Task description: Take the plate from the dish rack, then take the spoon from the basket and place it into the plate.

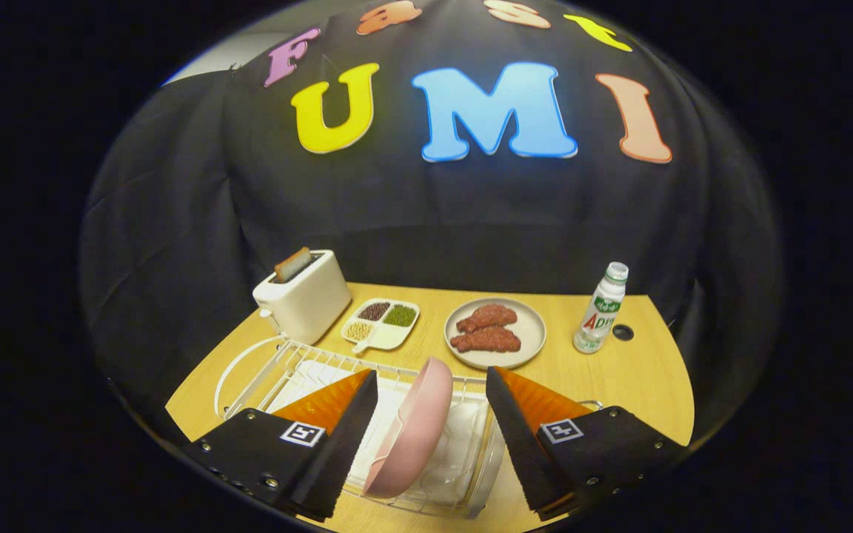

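A pink plate [415, 429] stands on edge in a white wire dish rack [278, 366] on the wooden table. My gripper [432, 383] is open above the rack, and the plate's upper rim sits in the gap between the two fingers without either finger touching it. One finger [352, 414] is left of the plate, the other finger [512, 422] is right of it. The fingers cover parts of the rack.
Beyond the rack stand a white toaster [304, 300] holding a slice of toast, a small divided dish of beans [380, 323], a grey plate with two pieces of meat [495, 332] and a white bottle [601, 307]. A dark hole [623, 332] marks the table by the bottle.
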Action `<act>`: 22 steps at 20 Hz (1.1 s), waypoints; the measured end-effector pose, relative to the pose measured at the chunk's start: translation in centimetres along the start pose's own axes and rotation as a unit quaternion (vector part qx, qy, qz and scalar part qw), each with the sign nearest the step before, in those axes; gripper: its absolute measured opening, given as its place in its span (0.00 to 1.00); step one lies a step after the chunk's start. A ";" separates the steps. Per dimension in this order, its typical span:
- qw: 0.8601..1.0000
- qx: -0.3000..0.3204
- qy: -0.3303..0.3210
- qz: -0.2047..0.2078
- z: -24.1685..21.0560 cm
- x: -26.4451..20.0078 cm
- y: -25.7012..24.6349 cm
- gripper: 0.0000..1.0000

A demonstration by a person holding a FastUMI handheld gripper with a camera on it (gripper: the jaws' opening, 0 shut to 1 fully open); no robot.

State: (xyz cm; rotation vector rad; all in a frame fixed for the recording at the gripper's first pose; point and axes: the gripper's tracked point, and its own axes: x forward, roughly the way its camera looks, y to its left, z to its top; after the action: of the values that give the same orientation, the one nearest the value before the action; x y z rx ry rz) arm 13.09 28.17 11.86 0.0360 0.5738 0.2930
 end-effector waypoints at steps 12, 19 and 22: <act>0.978 0.062 0.194 0.034 -7.0 4.8 1.0 0.77; 0.964 0.071 0.254 0.007 -8.6 4.6 0.6 0.46; 0.964 0.082 0.253 0.001 -8.2 4.7 0.2 0.38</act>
State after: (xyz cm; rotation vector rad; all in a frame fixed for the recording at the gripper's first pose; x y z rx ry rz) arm 12.39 29.27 2.54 0.1234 1.1063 0.2563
